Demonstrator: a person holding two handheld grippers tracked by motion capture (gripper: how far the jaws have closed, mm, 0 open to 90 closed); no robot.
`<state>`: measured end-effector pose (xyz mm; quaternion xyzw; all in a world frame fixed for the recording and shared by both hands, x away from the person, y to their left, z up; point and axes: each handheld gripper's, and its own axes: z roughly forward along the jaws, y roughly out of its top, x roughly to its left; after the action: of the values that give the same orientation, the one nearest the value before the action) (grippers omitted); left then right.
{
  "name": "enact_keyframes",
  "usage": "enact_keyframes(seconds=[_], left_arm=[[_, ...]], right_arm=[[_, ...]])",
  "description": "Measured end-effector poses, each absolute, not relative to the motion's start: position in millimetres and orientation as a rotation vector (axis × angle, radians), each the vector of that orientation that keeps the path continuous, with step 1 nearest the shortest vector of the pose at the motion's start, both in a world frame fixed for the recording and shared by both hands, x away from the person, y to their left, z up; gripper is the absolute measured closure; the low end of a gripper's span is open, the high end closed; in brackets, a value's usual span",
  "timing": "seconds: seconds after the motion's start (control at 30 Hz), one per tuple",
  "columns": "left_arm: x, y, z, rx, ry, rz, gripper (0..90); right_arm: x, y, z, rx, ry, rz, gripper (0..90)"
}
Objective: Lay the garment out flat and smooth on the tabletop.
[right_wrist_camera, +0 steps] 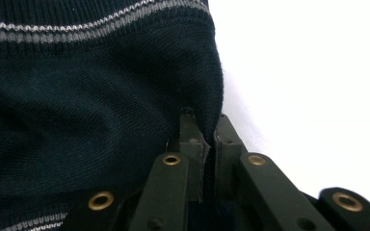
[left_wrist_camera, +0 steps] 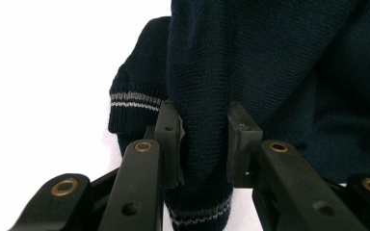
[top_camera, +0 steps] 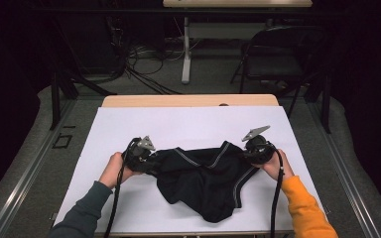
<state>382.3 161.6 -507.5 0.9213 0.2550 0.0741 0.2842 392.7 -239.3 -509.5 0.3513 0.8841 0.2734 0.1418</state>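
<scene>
The crumpled dark navy knitted sweater (top_camera: 203, 176) was already clamped by the left gripper (left_wrist_camera: 204, 139) and right gripper (right_wrist_camera: 204, 137), but spreading on the white surface (top_camera: 129, 129) was left.

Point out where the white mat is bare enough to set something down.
The white table mat is free between its far edge and the dark navy knitted garment with grey stripes. Smaller bare patches lie at the near left and near right corners. The middle is crowded: left gripper and right gripper clamp the garment.
</scene>
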Motion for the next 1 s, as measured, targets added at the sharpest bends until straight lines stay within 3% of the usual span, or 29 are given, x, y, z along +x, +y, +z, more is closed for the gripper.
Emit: enact_keyframes(seconds=[0.5,1.0], left_arm=[[379.6,168.9,-493.6,2.415,0.671,0.257,71.9],[386.2,167.5,-471.5,2.496,0.592,0.303,72.2]], right_arm=[[385.1,-244.5,-492.9,0.987,2.524,0.832,86.3],[383.5,-240.7,-467.1,0.889,2.536,0.797,86.3]])
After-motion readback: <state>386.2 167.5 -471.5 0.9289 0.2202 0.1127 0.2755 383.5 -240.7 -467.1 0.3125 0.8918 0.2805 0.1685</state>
